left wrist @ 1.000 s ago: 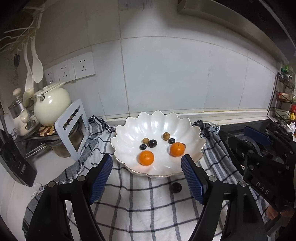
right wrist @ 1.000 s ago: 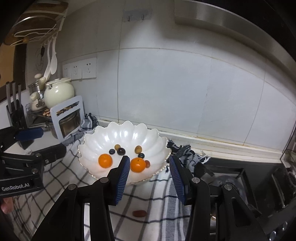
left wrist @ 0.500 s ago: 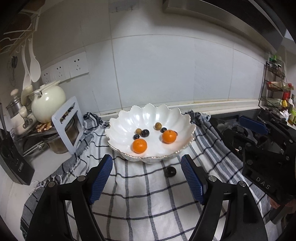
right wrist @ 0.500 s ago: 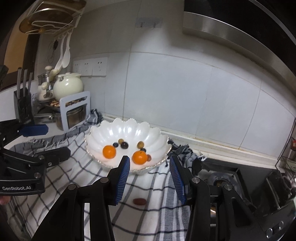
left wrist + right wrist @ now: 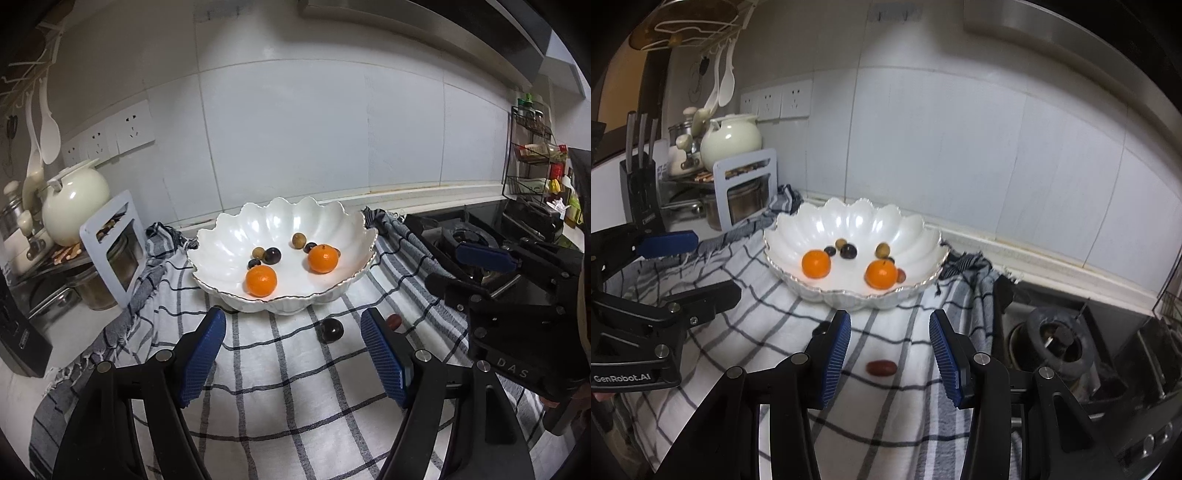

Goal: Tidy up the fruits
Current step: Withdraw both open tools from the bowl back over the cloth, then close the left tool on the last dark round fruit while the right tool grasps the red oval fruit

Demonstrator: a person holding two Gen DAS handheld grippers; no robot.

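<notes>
A white scalloped bowl (image 5: pixel 284 236) sits on a checked cloth (image 5: pixel 280 398) toward the cloth's back edge, close under the tiled wall. Inside the bowl lie two oranges (image 5: pixel 261 281), one toward the bowl's front rim and one (image 5: pixel 323 259) toward its right side, with several small dark and brownish fruits (image 5: pixel 272 255) scattered between and behind them.

Two fruits lie outside the bowl on the cloth. A dark round fruit (image 5: pixel 331 331) rests just in front of the bowl's front rim. In the left wrist view it lies ahead of the left gripper (image 5: pixel 293 356), between the lines of its fingers but nearer the right-hand one. That gripper is spread wide and holds nothing.

A small reddish oblong fruit (image 5: pixel 881 367) lies on the cloth toward its right edge, a little nearer than the dark one. In the right wrist view it sits almost centred between the blue pads (image 5: pixel 834 354) of the right gripper (image 5: pixel 890 352), below the fingertips in the picture; whether a pad touches it cannot be told. The right gripper is also wide and carries nothing.

Beyond the cloth's right edge stands a gas burner (image 5: pixel 1054 341). Off the left edge are a cream pot (image 5: pixel 74 201) and a knife block (image 5: pixel 639 192).
</notes>
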